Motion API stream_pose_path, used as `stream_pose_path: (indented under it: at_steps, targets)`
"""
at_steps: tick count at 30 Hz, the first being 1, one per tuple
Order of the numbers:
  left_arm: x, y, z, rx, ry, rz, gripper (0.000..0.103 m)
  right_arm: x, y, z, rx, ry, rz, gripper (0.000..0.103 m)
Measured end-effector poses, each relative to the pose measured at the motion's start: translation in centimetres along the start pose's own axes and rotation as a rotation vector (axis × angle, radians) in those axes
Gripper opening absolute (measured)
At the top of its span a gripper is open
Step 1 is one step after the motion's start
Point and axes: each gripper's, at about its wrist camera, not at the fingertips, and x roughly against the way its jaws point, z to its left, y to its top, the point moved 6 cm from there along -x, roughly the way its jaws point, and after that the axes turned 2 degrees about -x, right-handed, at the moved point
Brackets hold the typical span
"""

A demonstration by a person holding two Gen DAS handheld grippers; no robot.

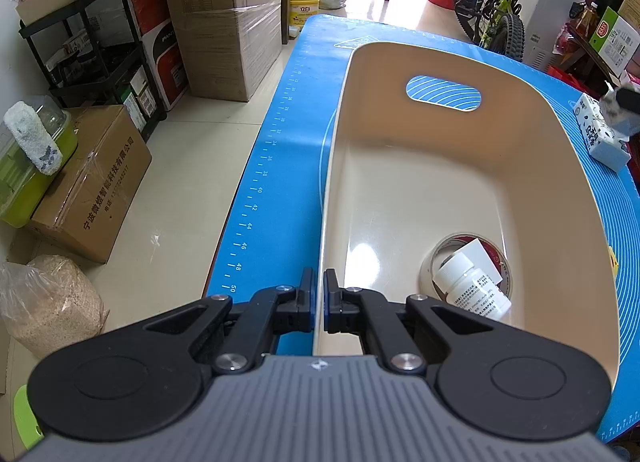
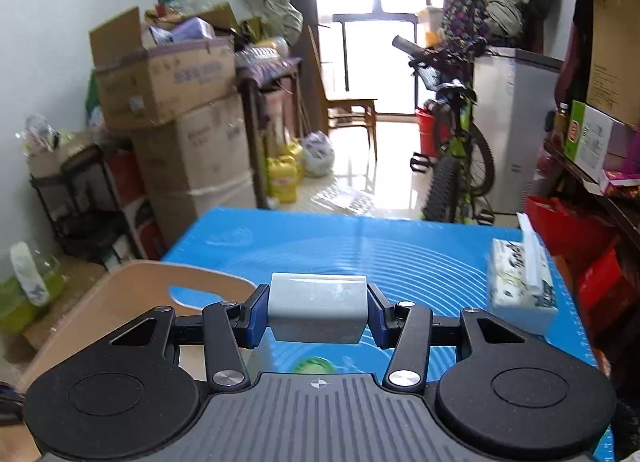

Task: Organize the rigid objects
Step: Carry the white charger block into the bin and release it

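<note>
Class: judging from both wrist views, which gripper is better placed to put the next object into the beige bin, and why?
Right. The right gripper already holds a white block above the mat beside the bin; the left gripper clamps the bin rim.

Both grippers, left gripper (image 1: 319, 300) and right gripper (image 2: 318, 316), look alike: black linkage arms with silver screws, round black hubs, blue finger pads (image 2: 256, 316), ribbed grey body with a small crosshair mark.
</note>
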Motion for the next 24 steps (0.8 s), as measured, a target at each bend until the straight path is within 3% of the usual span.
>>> stream_pose_path:
  at_steps: [7,16,24]
  targets:
    - [0.0,0.0,-0.1,0.001,-0.002,-0.001,0.005,0.6,0.1,4.0,0.042,0.086,0.005,0.054]
    - [-0.1,0.0,-0.1,0.001,-0.001,-0.001,0.005,-0.6,-2.1,9.8,0.138,0.166,0.053,0.054]
    - [-0.2,0.0,-0.2,-0.002,0.002,-0.001,0.005,-3.3,-5.0,13.5,0.235,0.188,0.213,0.054]
